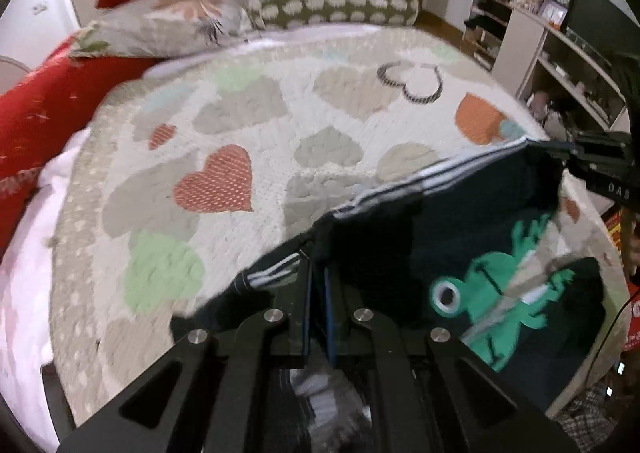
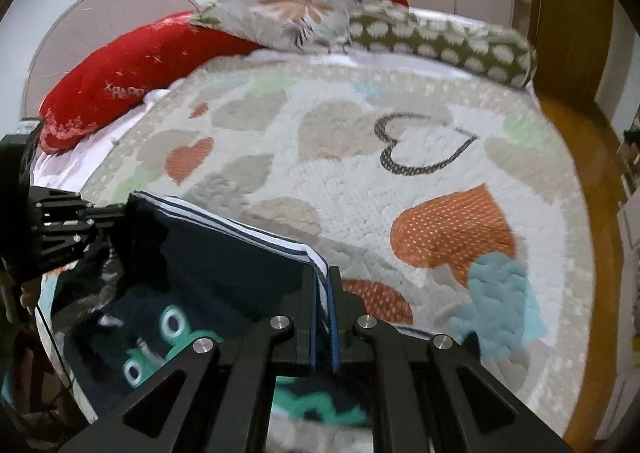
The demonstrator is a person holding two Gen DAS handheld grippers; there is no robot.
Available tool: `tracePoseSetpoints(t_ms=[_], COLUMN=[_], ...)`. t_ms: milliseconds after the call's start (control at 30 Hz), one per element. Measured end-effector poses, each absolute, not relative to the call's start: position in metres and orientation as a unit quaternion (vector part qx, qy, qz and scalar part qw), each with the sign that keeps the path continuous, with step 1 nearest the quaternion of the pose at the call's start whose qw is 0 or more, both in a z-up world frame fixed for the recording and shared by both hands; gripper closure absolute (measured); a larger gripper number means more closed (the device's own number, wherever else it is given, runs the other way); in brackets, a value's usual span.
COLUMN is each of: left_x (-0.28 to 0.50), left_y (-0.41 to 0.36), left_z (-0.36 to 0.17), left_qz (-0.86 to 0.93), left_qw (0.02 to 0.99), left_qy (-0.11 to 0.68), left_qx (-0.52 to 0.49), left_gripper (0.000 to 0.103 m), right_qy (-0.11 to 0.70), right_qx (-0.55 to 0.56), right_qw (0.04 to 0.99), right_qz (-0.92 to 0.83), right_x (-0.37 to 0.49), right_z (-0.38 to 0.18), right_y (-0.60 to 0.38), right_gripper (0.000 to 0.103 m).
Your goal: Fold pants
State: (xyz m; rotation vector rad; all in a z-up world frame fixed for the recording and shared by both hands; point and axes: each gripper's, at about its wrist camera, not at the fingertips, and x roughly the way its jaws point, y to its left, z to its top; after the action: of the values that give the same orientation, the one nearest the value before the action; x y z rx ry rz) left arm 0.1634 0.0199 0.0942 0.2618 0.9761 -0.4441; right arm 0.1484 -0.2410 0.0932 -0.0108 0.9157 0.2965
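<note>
Dark navy pants (image 1: 460, 229) with a white-striped waistband and a green frog print (image 1: 492, 301) hang stretched between both grippers above the bed. My left gripper (image 1: 318, 273) is shut on one waistband corner. My right gripper (image 2: 322, 285) is shut on the other corner of the pants (image 2: 224, 249). The right gripper also shows at the right in the left wrist view (image 1: 560, 157), and the left gripper at the left in the right wrist view (image 2: 116, 213). The lower pants drape on the bed edge.
A heart-patterned quilt (image 1: 248, 133) covers the bed. Red pillows (image 2: 132, 61), a floral pillow (image 2: 288, 17) and a dotted bolster (image 2: 440, 41) lie at the head. Shelves (image 1: 552, 53) stand on the right in the left wrist view. Wooden floor (image 2: 592, 213) lies beyond the bed.
</note>
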Motion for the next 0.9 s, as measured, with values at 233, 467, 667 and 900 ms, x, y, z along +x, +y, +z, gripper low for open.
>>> tracePoseSetpoints(t_ms=[233,467,667,900], left_x=[0.077,0.006,0.012,0.062], left_y=[0.046,0.09,0.103,0.075], left_z=[0.122,0.11,0.093,0.091], left_qz=[-0.174,-0.163,-0.18,-0.209], left_qw=[0.894,0.907,0.879,0.845], left_qy=[0.397,0.389,0.441,0.473], left_qx=[0.11,0.026,-0.039,-0.134], left_gripper=[0.103,0.103,0.072,0.026], right_qy=[0.398,0.398,0.418,0.411], right_qx=[-0.014,0.007,0.016,0.042], right_qw=[0.905,0.904,0.894,0.896], right_qz=[0.147,0.154,0.159,0.161], right_x=[0.068,-0.009,-0.052,-0.057], right_z=[0.118,0.095,0.052,0.04], right_y=[-0.232,-0.223,-0.204,-0.203], right_gripper=[0.097,0.097,0.097,0.097])
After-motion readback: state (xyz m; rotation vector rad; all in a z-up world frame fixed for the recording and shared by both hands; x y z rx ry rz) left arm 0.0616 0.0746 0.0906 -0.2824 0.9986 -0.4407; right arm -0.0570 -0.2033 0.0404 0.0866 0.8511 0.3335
